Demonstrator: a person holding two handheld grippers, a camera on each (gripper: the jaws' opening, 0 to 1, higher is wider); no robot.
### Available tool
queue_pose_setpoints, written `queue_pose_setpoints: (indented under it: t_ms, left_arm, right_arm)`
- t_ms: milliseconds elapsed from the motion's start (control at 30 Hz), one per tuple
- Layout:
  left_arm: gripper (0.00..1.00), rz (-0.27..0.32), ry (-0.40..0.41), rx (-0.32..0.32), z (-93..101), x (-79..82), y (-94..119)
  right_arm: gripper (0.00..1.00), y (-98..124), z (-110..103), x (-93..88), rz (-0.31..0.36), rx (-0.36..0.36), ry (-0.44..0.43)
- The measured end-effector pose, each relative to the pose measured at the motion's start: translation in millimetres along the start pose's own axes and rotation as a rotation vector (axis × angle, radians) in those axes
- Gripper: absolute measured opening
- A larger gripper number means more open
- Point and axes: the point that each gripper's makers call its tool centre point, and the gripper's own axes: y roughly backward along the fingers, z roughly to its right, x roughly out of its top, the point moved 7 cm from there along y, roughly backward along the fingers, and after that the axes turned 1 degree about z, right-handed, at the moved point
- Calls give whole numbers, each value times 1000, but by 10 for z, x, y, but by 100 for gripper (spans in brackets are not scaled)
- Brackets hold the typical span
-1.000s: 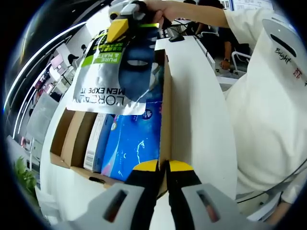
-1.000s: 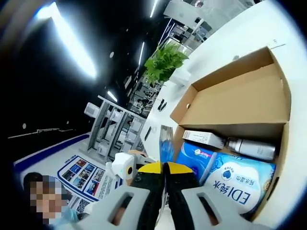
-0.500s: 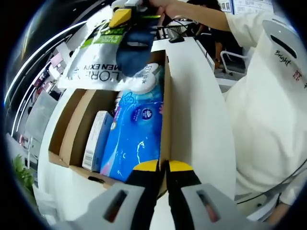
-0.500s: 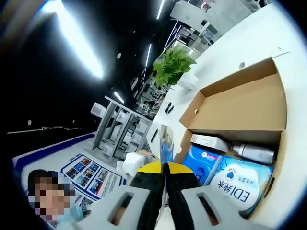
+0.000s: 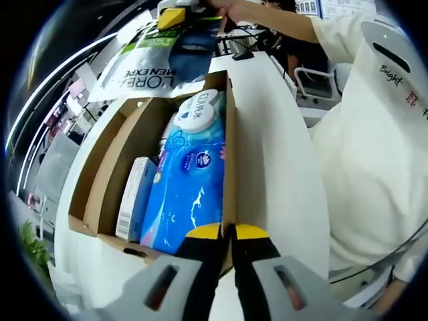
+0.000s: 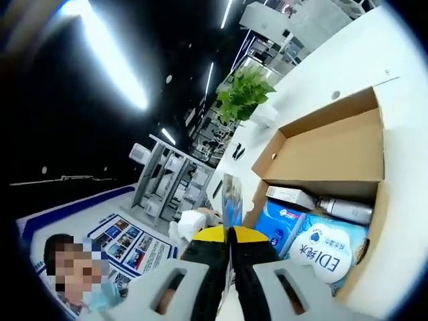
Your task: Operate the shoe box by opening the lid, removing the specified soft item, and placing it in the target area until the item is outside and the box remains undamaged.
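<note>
The shoe box [image 5: 160,167] sits open on the white desk [image 5: 274,154], its lid flap folded back on the left, so the contents lie exposed: a blue wipes pack [image 5: 187,187] along the right wall, a slim carton [image 5: 134,197] beside it. The right tool [image 5: 175,15], at the far end, is clenched on the soft L'Oréal pouch [image 5: 144,63], which hangs above the box's far rim, lifted clear. The left tool [image 5: 227,235] rests at the near right corner with jaws pressed together, seemingly pinching the box wall to steady it, though I cannot be sure.
</note>
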Motion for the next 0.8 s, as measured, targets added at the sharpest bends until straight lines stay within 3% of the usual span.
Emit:
queue_pose_setpoints:
  t_ms: [267,333,433,500,800]
  left_arm:
    - [4,2,5,-1,2,1,-1]
    - [4,1,4,-1,3,3,-1]
    - [5,2,2,1,7,4,-1]
    - [5,4,0,3,8,4,0]
    - [5,4,6,1,7,6,-3]
  right_arm:
    - [0,347,-40,63,28,47,9]
    - [0,413,-65,40,-10,70,24]
    - [0,534,-75,52,35,79,30]
    - [0,617,-78,29,29,98,30]
    - [0,711,-110,20,74,105,41]
